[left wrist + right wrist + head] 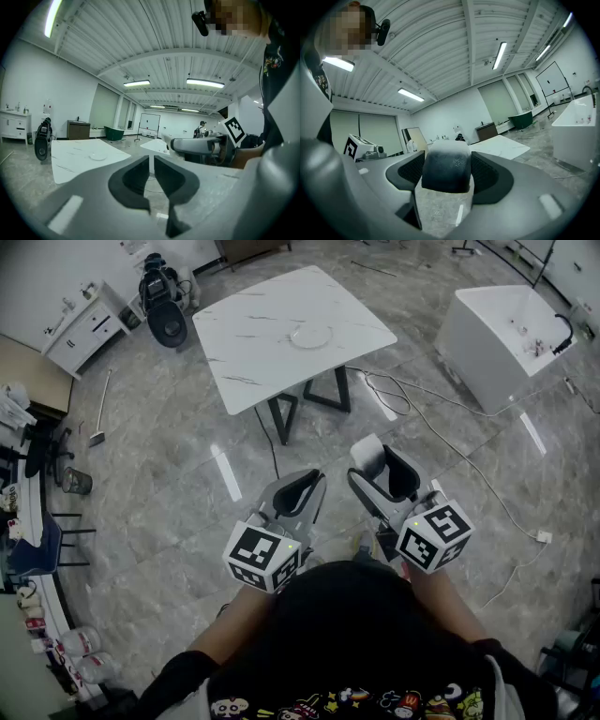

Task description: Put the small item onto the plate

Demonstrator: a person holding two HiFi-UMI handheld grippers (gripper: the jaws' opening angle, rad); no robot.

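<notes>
My right gripper [377,463] is shut on a small white, rounded item [367,452], which fills the gap between its dark pads in the right gripper view [446,168]. Just to its left, my left gripper [307,486] is held with its jaws closed to a thin slit and nothing between them [151,174]. Both hang over the grey floor, close to my body. A pale round plate [311,335] lies on the white marble table [253,343] well ahead of both grippers. The plate [98,156] also shows in the left gripper view.
A white tub-like unit [497,329] stands on the floor at the right, and cables [450,451] trail across the tiles near it. A black bag [164,301] and a white cabinet [89,329] stand at the far left. A chair [37,545] and clutter line the left edge.
</notes>
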